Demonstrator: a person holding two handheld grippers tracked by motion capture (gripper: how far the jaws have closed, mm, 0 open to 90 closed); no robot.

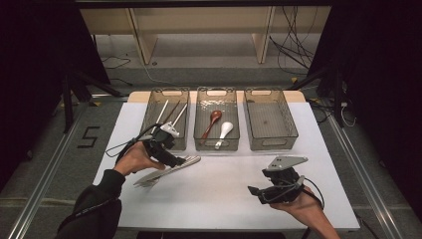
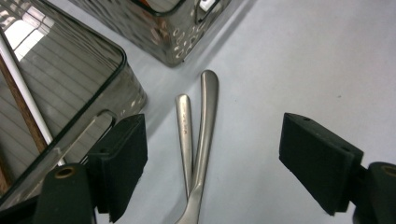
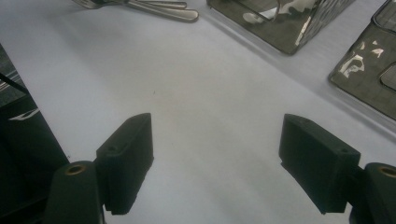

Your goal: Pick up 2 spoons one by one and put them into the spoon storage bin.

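Two steel forks (image 1: 169,168) lie side by side on the white table (image 1: 219,199), in front of the left bin, tines toward the near left. My left gripper (image 1: 180,160) hovers over their handles. In the left gripper view both handles (image 2: 201,135) run up between the wide-apart jaws, and the pads touch neither; the gripper (image 2: 212,163) is open. My right gripper (image 1: 255,191) rests low at the front right, pointing left. It stands open (image 3: 215,163) over bare table, with the forks (image 3: 161,8) far ahead of it.
Three clear bins stand in a row at the back. The left bin (image 1: 149,119) holds chopsticks (image 1: 171,112), the middle bin (image 1: 217,90) a brown spoon (image 1: 213,119) and a white spoon (image 1: 225,132), and the right bin (image 1: 293,124) nothing.
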